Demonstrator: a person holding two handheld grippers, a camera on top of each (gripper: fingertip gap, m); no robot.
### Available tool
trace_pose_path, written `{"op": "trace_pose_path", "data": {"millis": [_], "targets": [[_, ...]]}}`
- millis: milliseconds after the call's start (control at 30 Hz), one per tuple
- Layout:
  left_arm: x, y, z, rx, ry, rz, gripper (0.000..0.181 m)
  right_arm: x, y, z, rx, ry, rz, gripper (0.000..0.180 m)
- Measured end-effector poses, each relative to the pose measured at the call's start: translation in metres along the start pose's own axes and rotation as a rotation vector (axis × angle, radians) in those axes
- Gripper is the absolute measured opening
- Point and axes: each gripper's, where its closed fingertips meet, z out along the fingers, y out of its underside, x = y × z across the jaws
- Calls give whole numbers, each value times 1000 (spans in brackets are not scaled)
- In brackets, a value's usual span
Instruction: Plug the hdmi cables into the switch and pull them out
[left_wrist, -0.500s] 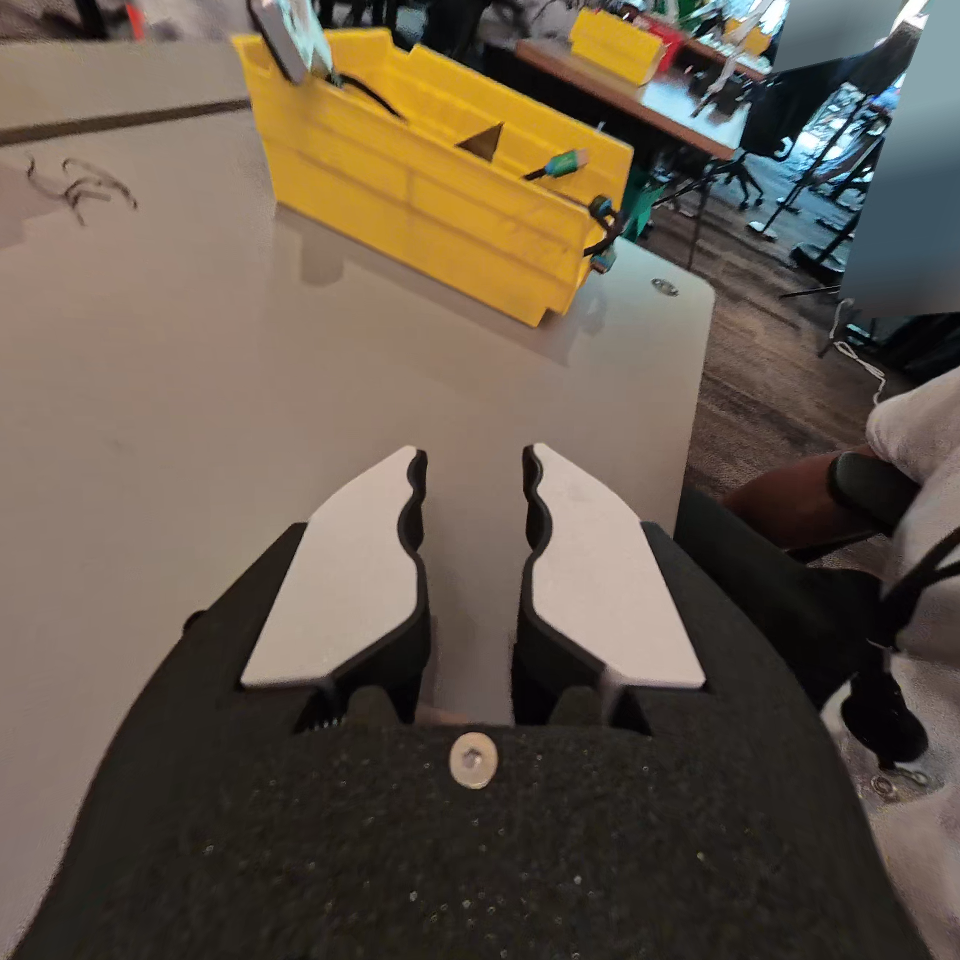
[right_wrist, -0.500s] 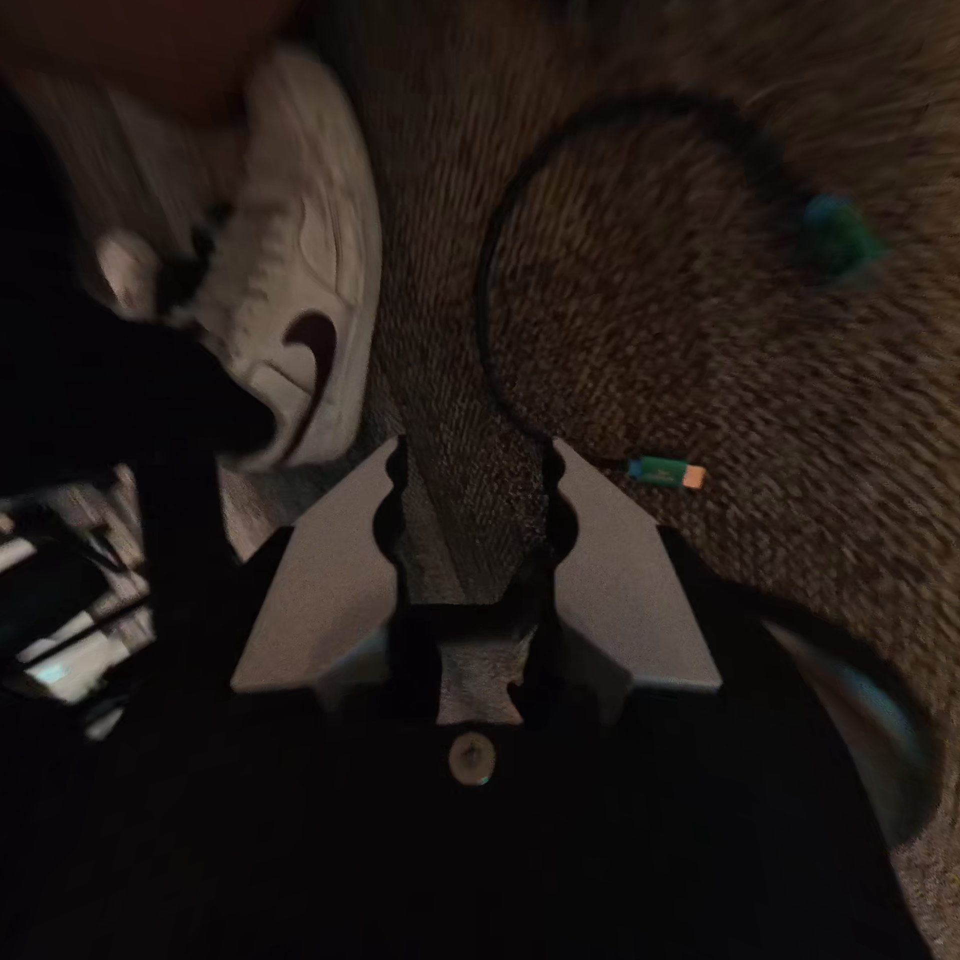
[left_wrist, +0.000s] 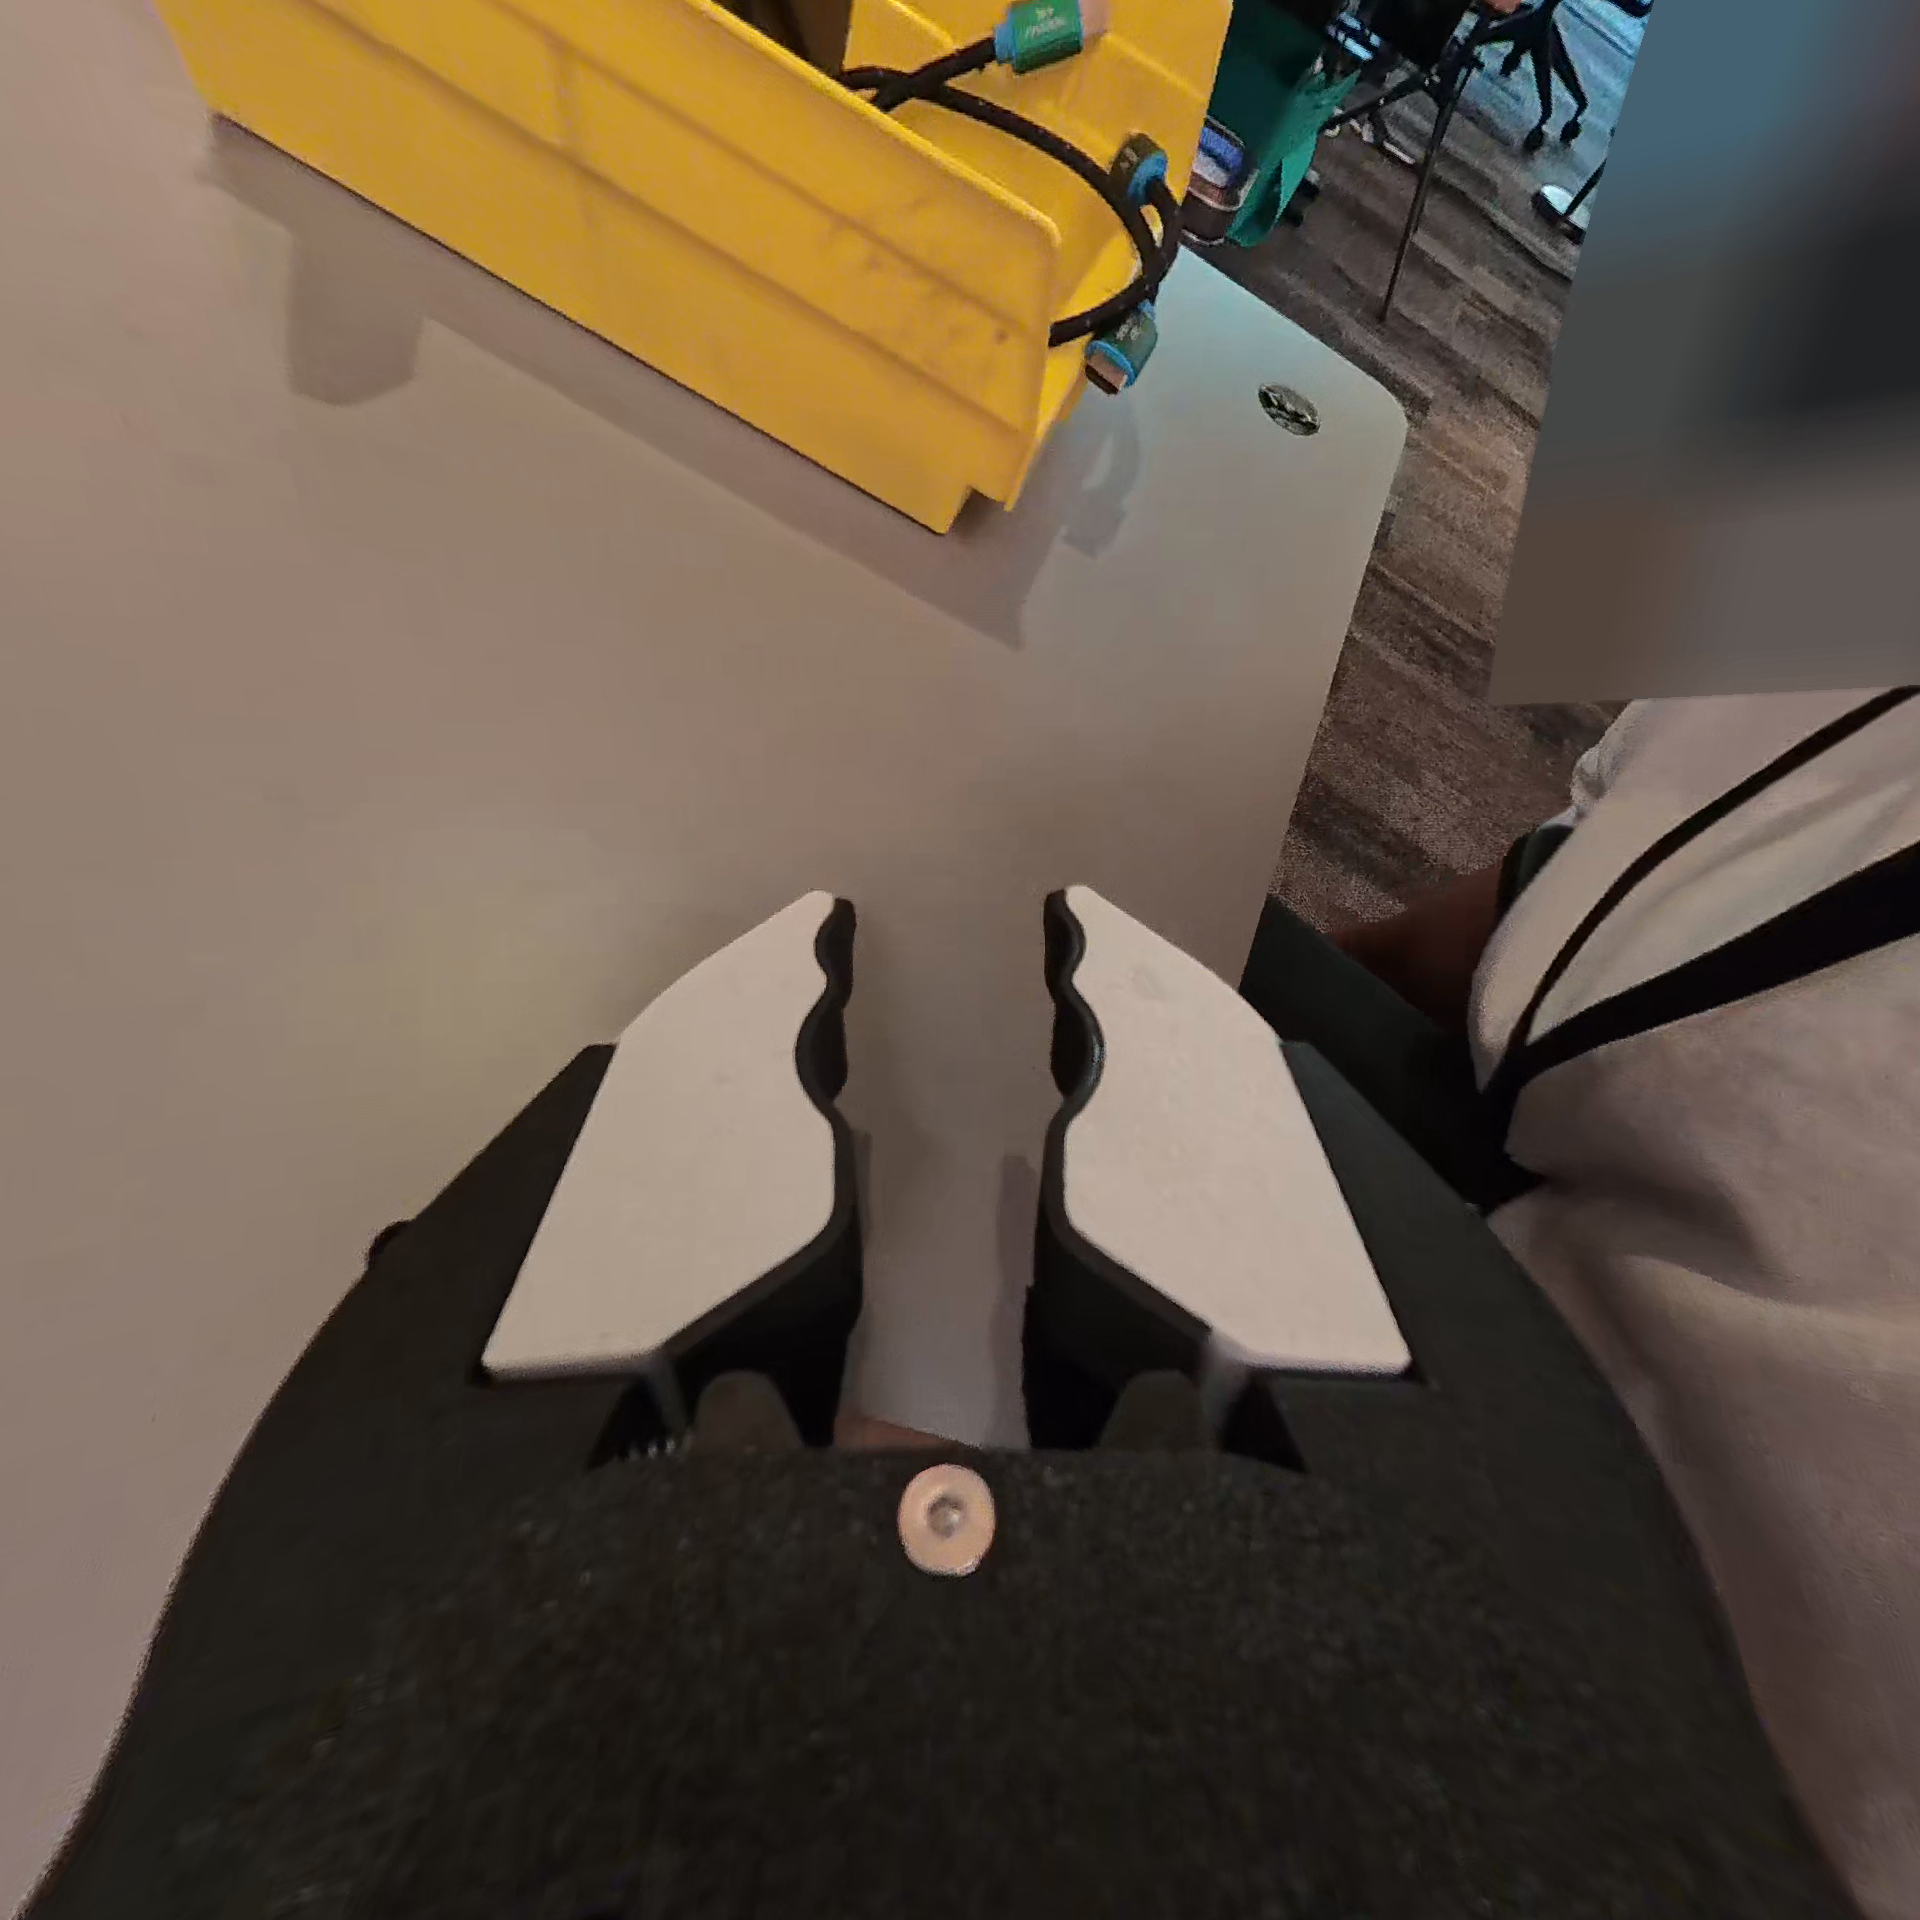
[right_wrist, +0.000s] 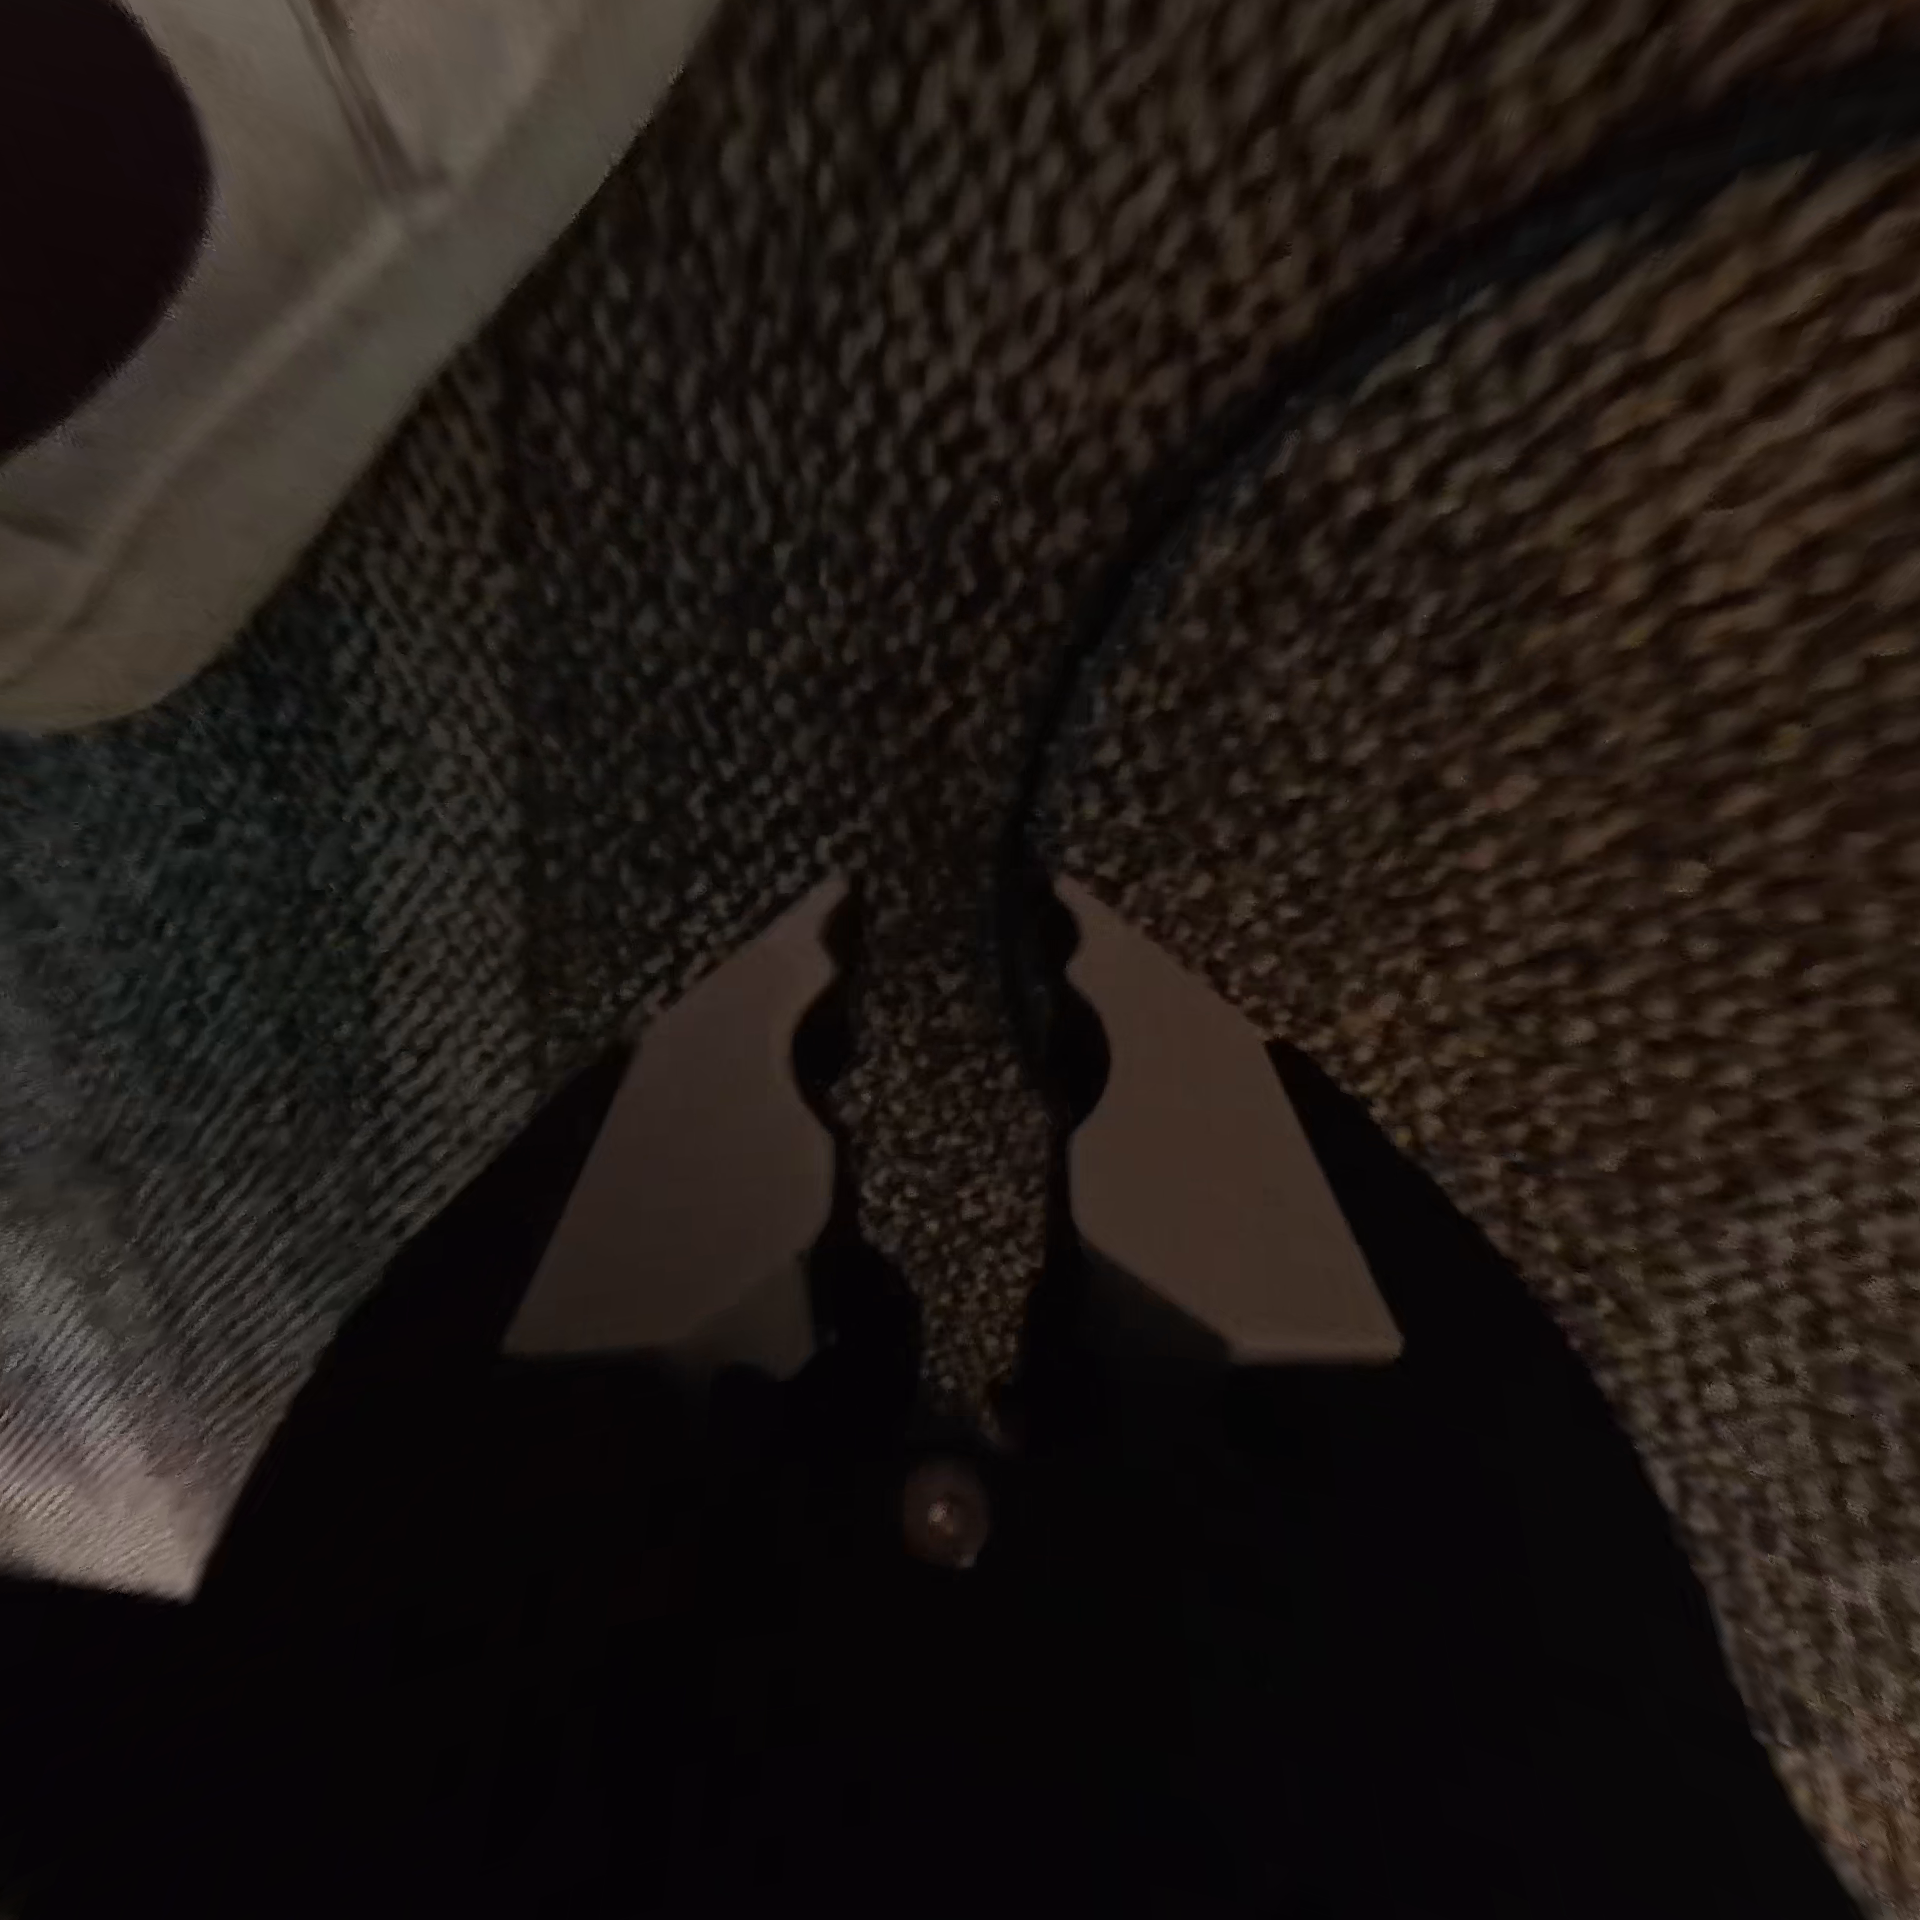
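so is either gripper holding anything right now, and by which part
No. The left gripper is open over the bare table. The right gripper is open low over the carpet, a black cable between its fingers, not clamped.

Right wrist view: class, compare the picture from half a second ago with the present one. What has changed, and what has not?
The right gripper has dropped close to the carpet; the black cable now runs between its open fingers, not yet gripped. The white shoe remains at upper left. The left gripper stays open and empty over the table.
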Motion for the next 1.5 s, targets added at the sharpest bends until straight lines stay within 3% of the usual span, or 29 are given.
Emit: {"op": "trace_pose_path", "data": {"millis": [33, 67, 200, 367, 500, 700, 867, 1033, 1200, 1367, 1433, 1500], "targets": [[1, 2, 2, -5, 0, 1, 35, 6, 5, 2, -17, 56, 31, 12], [2, 3, 3, -9, 1, 1, 35, 7, 6, 2, -27, 72, 69, 7], [7, 10, 3, -5, 22, -14, 34, -7, 7, -5, -38, -65, 168, 7], [10, 11, -11, 50, 40, -6, 32, -9, -3, -53, 69, -282, 282, 6], [14, 13, -25, 110, 82, -9, 30, -6, -19, -117, 181, -568, 510, 6], [19, 18, -61, 208, 107, 19, 28, 42, -52, -234, 404, -830, 853, 7], [21, 24, -97, 325, 113, 25, 27, 68, -78, -349, 675, -996, 894, 6], [19, 33, -127, 439, 141, 14, 26, 109, -89, -450, 999, -882, 949, 6], [12, 55, -139, 464, 164, -16, 26, 148, -95, -565, 1267, -647, 911, 6], [10, 66, -148, 452, 233, -83, 26, 148, -132, -697, 1483, -245, 685, 6], [10, 65, -153, 474, 242, -103, 26, 134, -155, -742, 1444, -32, 547, 6], [11, 63, -156, 487, 242, -110, 26, 103, -185, -792, 1434, 58, 387, 5]]}}
